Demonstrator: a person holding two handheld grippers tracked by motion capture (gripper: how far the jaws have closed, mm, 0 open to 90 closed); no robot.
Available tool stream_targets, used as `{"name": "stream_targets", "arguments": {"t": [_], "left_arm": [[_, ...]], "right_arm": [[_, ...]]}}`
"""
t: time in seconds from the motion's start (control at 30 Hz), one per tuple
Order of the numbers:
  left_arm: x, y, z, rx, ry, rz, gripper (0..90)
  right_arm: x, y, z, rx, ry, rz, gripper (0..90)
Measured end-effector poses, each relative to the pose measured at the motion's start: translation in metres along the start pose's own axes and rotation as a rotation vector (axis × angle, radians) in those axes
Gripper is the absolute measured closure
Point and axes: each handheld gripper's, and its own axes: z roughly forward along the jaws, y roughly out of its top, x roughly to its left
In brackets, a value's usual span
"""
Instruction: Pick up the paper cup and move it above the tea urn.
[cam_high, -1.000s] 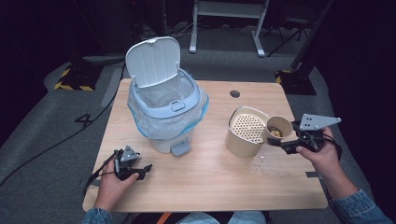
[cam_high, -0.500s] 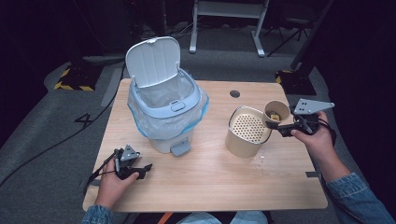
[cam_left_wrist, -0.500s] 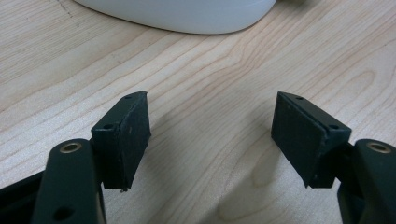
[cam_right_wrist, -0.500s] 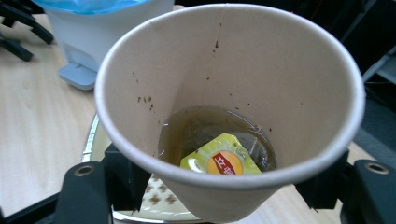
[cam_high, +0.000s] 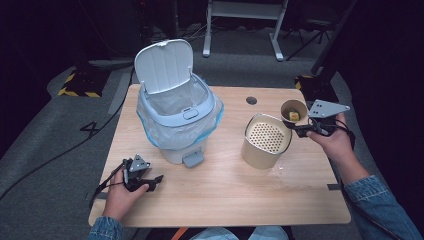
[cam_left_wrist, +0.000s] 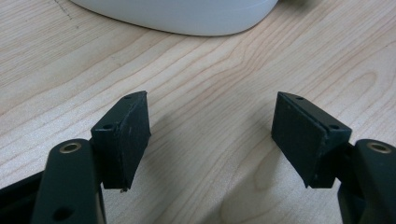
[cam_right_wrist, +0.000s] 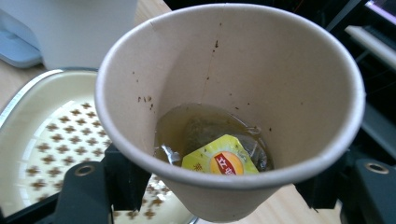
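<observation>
The right gripper held a paper cup between its jaws above the right side of the wooden surface, just right of a beige perforated container. A wet tea bag with a yellow tag lay in the cup's bottom. At the near left, the left gripper rested with jaws spread and empty, near the open-lidded bin.

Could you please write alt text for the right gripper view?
The right gripper clamps a paper cup holding a used tea bag and its yellow tag in a little tea. Behind it sit a beige perforated strainer container and a white bin.
</observation>
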Motion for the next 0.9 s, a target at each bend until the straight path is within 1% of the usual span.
{"name": "stream_targets", "arguments": {"t": [0.2, 0.23, 0.3, 0.37, 0.47, 0.57, 0.6, 0.7, 0.83, 0.87, 0.9], "left_arm": [[0.000, 0.000, 0.000, -0.001, 0.004, 0.004, 28.4], [0.000, 0.000, 0.000, -0.001, -0.001, 0.002, 28.4], [0.000, 0.000, 0.000, 0.000, 0.001, 0.003, 28.4], [0.000, 0.000, 0.000, 0.000, 0.001, 0.003, 28.4], [0.000, 0.000, 0.000, 0.000, 0.002, 0.003, 28.4], [0.000, 0.000, 0.000, 0.000, 0.002, 0.003, 28.4], [0.000, 0.000, 0.000, 0.000, 0.002, 0.003, 28.4], [0.000, 0.000, 0.000, 0.000, 0.001, 0.003, 28.4], [0.000, 0.000, 0.000, -0.001, 0.000, 0.002, 28.4], [0.000, 0.000, 0.000, -0.001, 0.004, 0.004, 28.4], [0.000, 0.000, 0.000, 0.000, 0.000, 0.002, 28.4]], "right_arm": [[0.000, 0.003, 0.006, 0.023, -0.039, -0.073, 31.1], [0.000, 0.004, 0.007, 0.025, -0.044, -0.084, 31.0], [0.001, 0.004, 0.009, 0.029, -0.050, -0.102, 31.1], [0.001, 0.005, 0.012, 0.038, -0.057, -0.130, 31.1], [0.002, 0.005, 0.015, 0.045, -0.062, -0.151, 31.1], [0.003, 0.006, 0.017, 0.058, -0.072, -0.189, 31.1], [0.003, 0.006, 0.018, 0.058, -0.076, -0.195, 31.1], [0.005, 0.006, 0.020, 0.074, -0.095, -0.238, 31.2], [0.007, 0.007, 0.023, 0.081, -0.102, -0.260, 31.2], [0.007, 0.007, 0.023, 0.085, -0.103, -0.272, 31.2], [0.008, 0.007, 0.024, 0.086, -0.106, -0.282, 31.2]]}}
